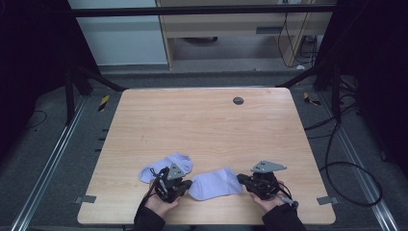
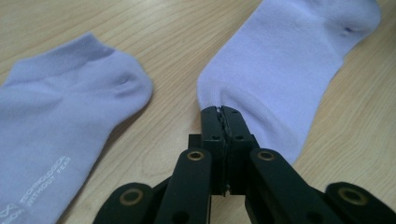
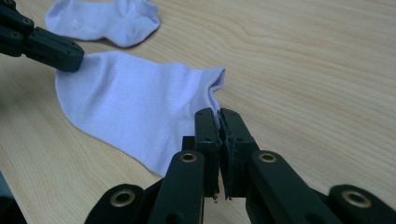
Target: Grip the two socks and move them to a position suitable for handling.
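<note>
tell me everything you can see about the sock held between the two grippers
The held sock is a pale lilac ankle sock of soft knit fabric, lying flat on the wooden table near its front edge. The left gripper is shut on one end, the right gripper on the other. A matching second sock lies apart, just beyond it.

A pale lilac sock (image 3: pixel 135 112) is being pinched at its near cuff edge by the right gripper (image 3: pixel 219 116), whose jaws are being pressed together. Its far left end is being met by the left gripper (image 3: pixel 44 42). A second sock (image 3: pixel 105 18) is lying farther off on the wooden table (image 3: pixel 317 70).
</note>
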Demonstrator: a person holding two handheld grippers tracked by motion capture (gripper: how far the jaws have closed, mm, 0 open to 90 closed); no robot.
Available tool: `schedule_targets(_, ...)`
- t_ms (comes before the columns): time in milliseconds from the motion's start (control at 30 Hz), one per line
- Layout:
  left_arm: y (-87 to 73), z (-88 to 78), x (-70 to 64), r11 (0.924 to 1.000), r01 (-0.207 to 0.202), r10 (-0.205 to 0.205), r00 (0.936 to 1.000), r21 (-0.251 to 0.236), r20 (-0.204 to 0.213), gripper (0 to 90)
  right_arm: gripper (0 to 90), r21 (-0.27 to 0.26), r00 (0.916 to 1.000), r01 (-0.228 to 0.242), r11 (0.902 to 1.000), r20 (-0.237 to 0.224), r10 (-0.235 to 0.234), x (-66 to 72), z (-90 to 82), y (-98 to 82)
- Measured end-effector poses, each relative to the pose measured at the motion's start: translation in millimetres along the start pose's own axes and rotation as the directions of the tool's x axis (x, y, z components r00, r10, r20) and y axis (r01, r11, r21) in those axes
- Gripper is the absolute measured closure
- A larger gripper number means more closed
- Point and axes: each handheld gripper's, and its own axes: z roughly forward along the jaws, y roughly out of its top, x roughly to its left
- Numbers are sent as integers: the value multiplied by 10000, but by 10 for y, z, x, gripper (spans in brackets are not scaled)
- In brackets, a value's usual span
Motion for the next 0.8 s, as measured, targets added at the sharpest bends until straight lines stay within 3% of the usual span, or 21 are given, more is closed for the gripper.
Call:
schedule_targets(267,-40,109,44,9998,-41,47,9995,188,-307,882,866,509,9999,72,9987,125,-79,2,110,-75)
schedule_targets(567,-57,138,83,9998,45,-33,9984,209,-573,862,858,655,9996,198,9977,169,-210,6,189,-98)
schedule_targets(800,-55,51,69,9998,69,-84,9970,-201,-774,735,775,458,9993,219,9987,292,-232,-6,172,-84)
